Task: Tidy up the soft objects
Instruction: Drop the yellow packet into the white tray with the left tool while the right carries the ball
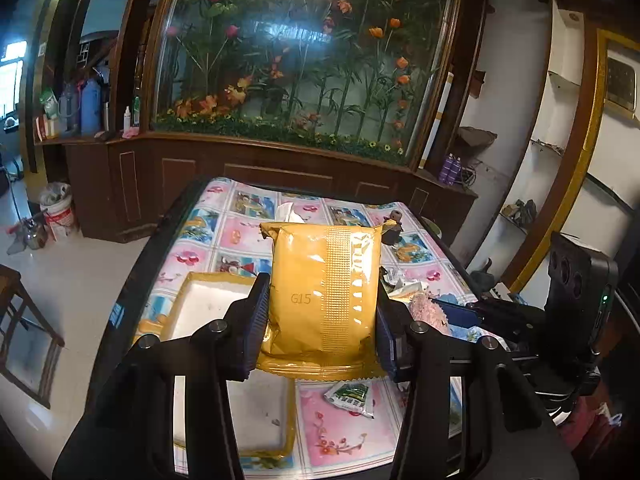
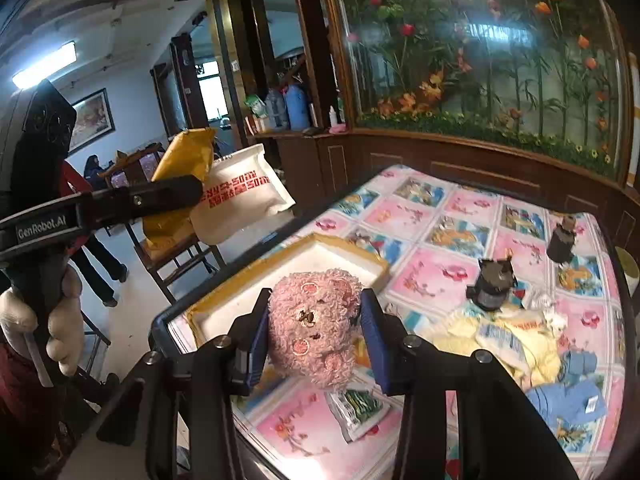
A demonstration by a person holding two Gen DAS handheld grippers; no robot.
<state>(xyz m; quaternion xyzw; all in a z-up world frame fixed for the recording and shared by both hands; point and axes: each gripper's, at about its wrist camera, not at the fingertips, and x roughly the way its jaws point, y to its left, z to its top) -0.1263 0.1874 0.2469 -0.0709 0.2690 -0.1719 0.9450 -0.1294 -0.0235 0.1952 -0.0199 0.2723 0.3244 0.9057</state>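
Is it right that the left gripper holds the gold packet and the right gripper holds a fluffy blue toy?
Not quite. The left gripper does hold the gold packet, but the fluffy toy in the right gripper is pink, not blue. The right wrist view shows it.

You get sharp, evenly lit views of the table (image 1: 248,216), but a ceiling lamp blows out white in the glass flower panel (image 1: 304,60) at the top of both wrist views and streaks glare across it. The fisheye bends the cabinet (image 2: 460,160) and door frames hard towards dark, vignetted corners. Highlights glint off the yellow packet (image 1: 324,292).
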